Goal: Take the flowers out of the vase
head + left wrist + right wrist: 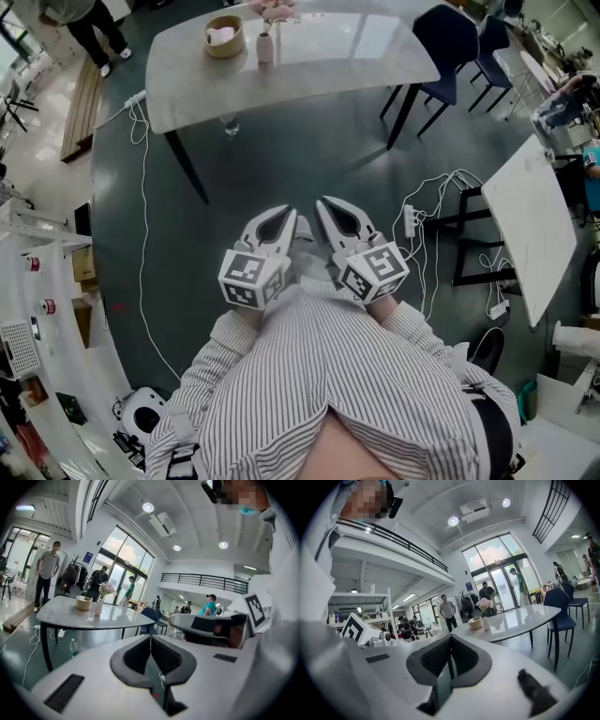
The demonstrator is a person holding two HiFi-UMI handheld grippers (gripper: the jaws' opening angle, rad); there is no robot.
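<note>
The step in hand looks like the approach. The left gripper (278,214) and right gripper (325,202) are held side by side close to the person's striped shirt, well apart from the surface (328,56). Both pairs of fingers are pressed together with nothing between them, as each gripper view shows. The vase (265,47) stands toward the left end of the surface, just beside a round bowl (225,36) and back from the near edge. To do this well, I would close in on the near edge first. Then spread one pair of fingers before reaching, and come in level at the stems just above the vase's mouth. The other gripper is probably best used to steady the vase body, since a light, narrow vase could tip or ride up with the stems. Lift straight up. The flowers (483,603) are a small bunch of pale pink blooms rising from a small, pale vase. The stems are too small to make out.
</note>
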